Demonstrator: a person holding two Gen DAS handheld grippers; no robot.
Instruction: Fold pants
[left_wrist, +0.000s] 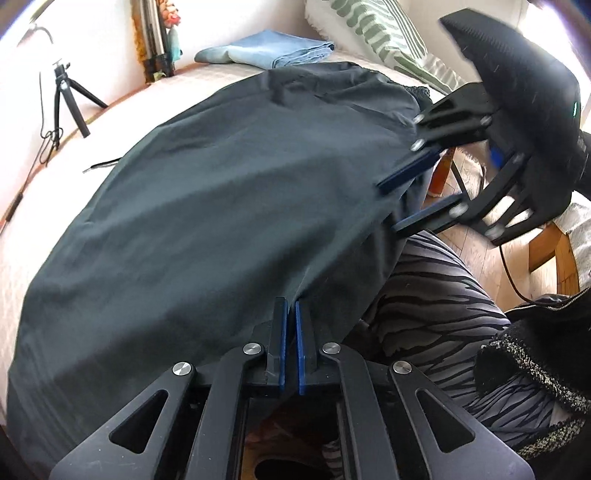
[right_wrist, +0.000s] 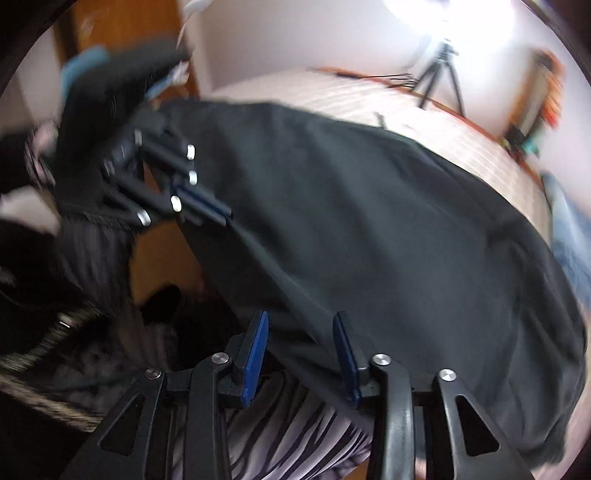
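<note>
Both cameras sit low at the bed's near edge, close over the dark pants. The left wrist view faces toward 1 o'clock, catching the right gripper at 2 o'clock. The right wrist view faces toward 11 o'clock, blurred. The 2 views share the pants, bed and tripod.

The left gripper has its two blue-padded fingers drawn almost together, pinching dark cloth between them. The right gripper has its fingers spread apart, one on either side of a cloth edge. The two grippers point toward each other from opposite ends
</note>
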